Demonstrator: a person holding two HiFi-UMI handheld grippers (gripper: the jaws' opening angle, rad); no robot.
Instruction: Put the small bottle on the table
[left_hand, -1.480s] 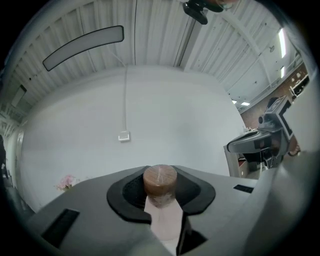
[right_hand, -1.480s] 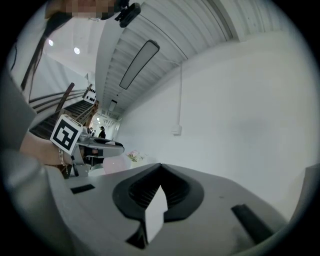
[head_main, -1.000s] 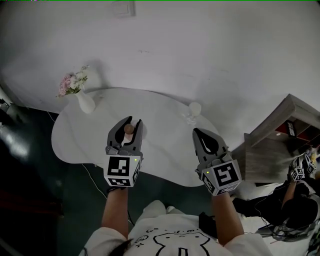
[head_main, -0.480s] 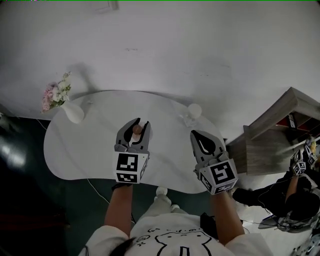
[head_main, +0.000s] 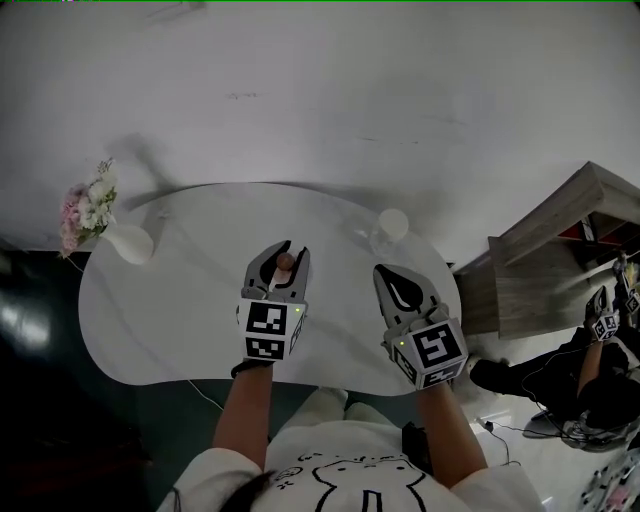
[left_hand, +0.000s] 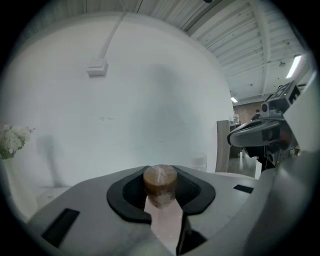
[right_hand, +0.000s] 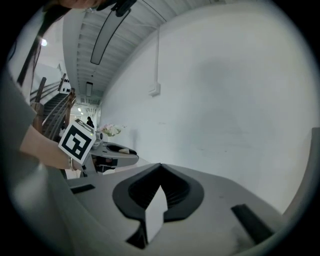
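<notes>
Left tongs (head_main: 288, 250) clamp small bottle (left_hand: 160, 181) — clear body only close-up.

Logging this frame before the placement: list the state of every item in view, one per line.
small bottle: upright, clamped below its cap, over the table.
left gripper: fingers shut on the small bottle.
right gripper: fingers shut, empty.
vase: upright on the table's left end, holding flowers.
glass: upright near the table's far right edge.
</notes>
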